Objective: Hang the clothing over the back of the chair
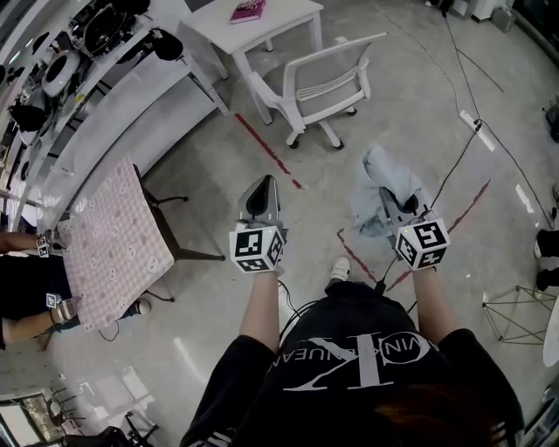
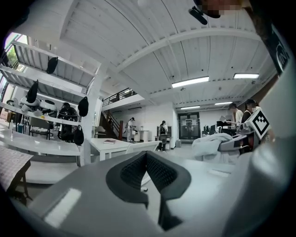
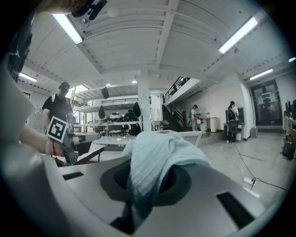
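Observation:
A pale blue piece of clothing [image 1: 377, 194] hangs bunched from my right gripper [image 1: 398, 209], which is shut on it above the floor. In the right gripper view the clothing [image 3: 155, 159] drapes over both jaws and hides the pads. My left gripper [image 1: 261, 190] is held beside it to the left, shut with nothing in it; its pads [image 2: 138, 172] meet in the left gripper view. The white mesh-back chair [image 1: 321, 80] stands on its castors ahead of both grippers, its back towards me. The chair [image 2: 140, 147] also shows just past the left jaws.
A white table [image 1: 281, 19] with a pink book [image 1: 248, 10] stands behind the chair. A table with a checked cloth [image 1: 112, 246] and a seated person [image 1: 24, 292] are at the left. Cables [image 1: 468, 118] and red tape lines [image 1: 269, 150] cross the floor. A wire stand [image 1: 515, 314] is at the right.

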A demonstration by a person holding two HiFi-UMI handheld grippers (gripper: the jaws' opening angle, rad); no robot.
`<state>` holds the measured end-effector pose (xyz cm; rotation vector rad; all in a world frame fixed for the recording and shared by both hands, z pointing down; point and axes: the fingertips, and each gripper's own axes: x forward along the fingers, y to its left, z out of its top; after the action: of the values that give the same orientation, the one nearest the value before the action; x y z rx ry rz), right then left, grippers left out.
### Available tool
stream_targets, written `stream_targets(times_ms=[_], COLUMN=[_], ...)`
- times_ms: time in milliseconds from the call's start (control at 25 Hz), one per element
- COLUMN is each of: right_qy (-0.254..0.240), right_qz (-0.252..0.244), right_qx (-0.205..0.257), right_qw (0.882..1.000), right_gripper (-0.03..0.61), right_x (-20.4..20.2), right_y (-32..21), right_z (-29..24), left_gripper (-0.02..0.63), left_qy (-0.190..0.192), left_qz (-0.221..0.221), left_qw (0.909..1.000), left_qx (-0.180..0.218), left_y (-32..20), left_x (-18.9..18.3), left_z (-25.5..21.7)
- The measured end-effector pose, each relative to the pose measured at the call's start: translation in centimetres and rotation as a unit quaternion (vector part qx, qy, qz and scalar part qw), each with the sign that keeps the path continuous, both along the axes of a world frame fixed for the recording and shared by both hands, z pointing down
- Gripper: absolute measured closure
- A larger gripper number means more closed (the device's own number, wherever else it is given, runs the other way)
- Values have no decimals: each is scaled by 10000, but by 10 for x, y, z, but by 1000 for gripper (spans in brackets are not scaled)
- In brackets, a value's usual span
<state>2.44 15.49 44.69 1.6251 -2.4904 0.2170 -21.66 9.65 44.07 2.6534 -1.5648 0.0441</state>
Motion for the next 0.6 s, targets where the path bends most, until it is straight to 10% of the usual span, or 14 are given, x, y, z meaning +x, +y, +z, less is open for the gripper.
stream_targets(times_ms=[600], right_qy=[6], right_qz=[76], right_qx=[15], right_qw=[10000], right_gripper=[520], right_x=[25], right_y=[-81], right_z=[-1], left_gripper=[604], left_qy=[26], left_qz=[128], left_qw=[9999], left_qx=[-38], left_y=[-85], left_x=[32], left_z=[0])
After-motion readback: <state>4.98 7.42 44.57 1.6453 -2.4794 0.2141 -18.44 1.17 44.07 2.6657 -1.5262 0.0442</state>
